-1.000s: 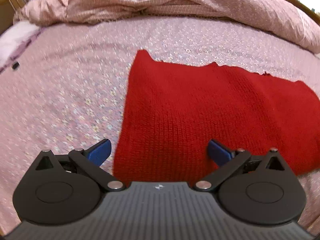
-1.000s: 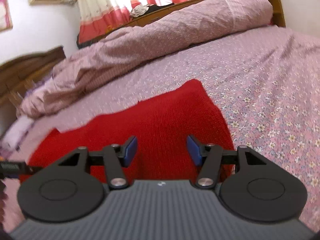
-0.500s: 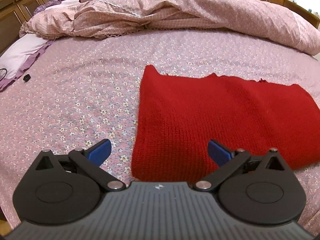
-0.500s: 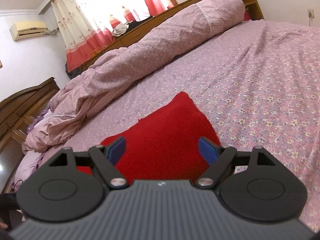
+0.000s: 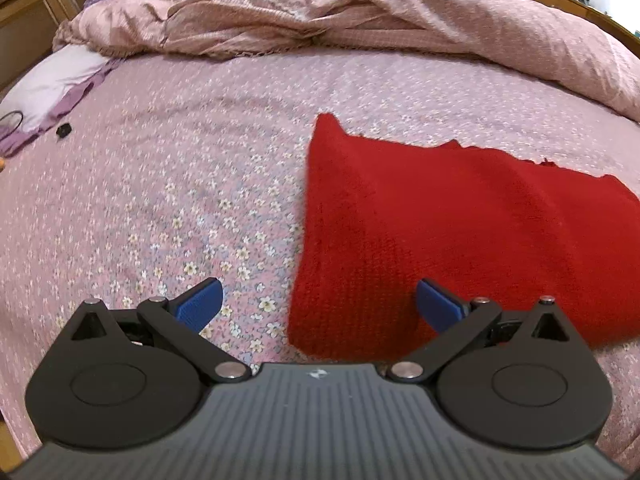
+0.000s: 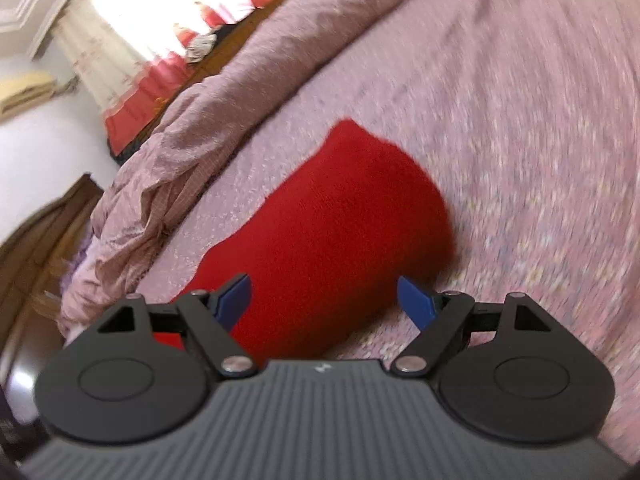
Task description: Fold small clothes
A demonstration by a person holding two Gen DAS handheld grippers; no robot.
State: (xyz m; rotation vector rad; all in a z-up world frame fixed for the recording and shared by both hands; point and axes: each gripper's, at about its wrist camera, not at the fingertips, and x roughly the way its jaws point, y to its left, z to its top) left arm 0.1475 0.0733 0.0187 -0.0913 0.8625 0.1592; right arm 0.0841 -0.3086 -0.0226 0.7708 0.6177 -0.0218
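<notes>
A red knitted garment (image 5: 460, 232) lies flat and folded on the pink flowered bedsheet (image 5: 180, 200). My left gripper (image 5: 318, 304) is open and empty, held above the garment's near left corner. The garment also shows in the right wrist view (image 6: 332, 232), blurred. My right gripper (image 6: 324, 300) is open and empty, held above the garment's near right end. Neither gripper touches the cloth.
A crumpled pink quilt (image 5: 360, 12) lies along the far side of the bed. A white and purple pillow (image 5: 52, 84) and a small black object (image 5: 63, 129) are at the far left. A wooden headboard (image 6: 48, 232) and curtained window (image 6: 160, 40) stand beyond.
Both grippers have drawn back from the garment. The left view has shifted left, so the garment sits further right. The right gripper has opened wider and tilted; its view is motion-blurred.
</notes>
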